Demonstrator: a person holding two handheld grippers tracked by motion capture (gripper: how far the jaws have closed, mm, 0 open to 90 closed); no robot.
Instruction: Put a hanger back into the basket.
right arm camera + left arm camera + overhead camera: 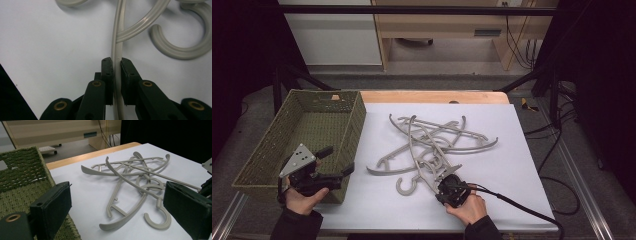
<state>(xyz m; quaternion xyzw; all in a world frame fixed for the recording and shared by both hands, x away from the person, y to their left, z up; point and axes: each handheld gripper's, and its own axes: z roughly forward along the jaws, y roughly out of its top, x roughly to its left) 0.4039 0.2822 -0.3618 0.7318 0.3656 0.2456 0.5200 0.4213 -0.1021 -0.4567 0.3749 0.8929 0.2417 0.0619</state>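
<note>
— Beyond the table, pale wooden furniture [452, 22] and a grey floor are seen, with black cables [557, 150] trailing down to the right of the right tongs. What is laid under the work?

— White sheeting [512, 165] is spread over a wooden tabletop [432, 96], whose bare strip is left showing at the far edge. A woven green basket [354, 125] is set at the sheet's left border, and the left tongs [337, 162] are held just over its near right corner.

— How are the left tongs held?

— Released: in the left gripper view the two pads are spread wide, with nothing caught between them.

— And the right tongs [438, 176]?

— Clenched on one grey hanger [117, 50]; in the right gripper view its thin arm is pinched between the pads and runs straight ahead of them.

— What lies in the way?

— A tangle of grey hangers [437, 137] is piled directly ahead of the right tongs, and the gripped arm is crossed by another hanger's arm just past the pads. A loose hook [404, 186] lies just to the left of those tongs, touching the sheet.

— Where is open room left?

— Bare sheet is found between the two tongs, behind the right tongs towards the near edge, and to their right as far as the sheet's border. The basket's inside is seen unfilled.
</note>
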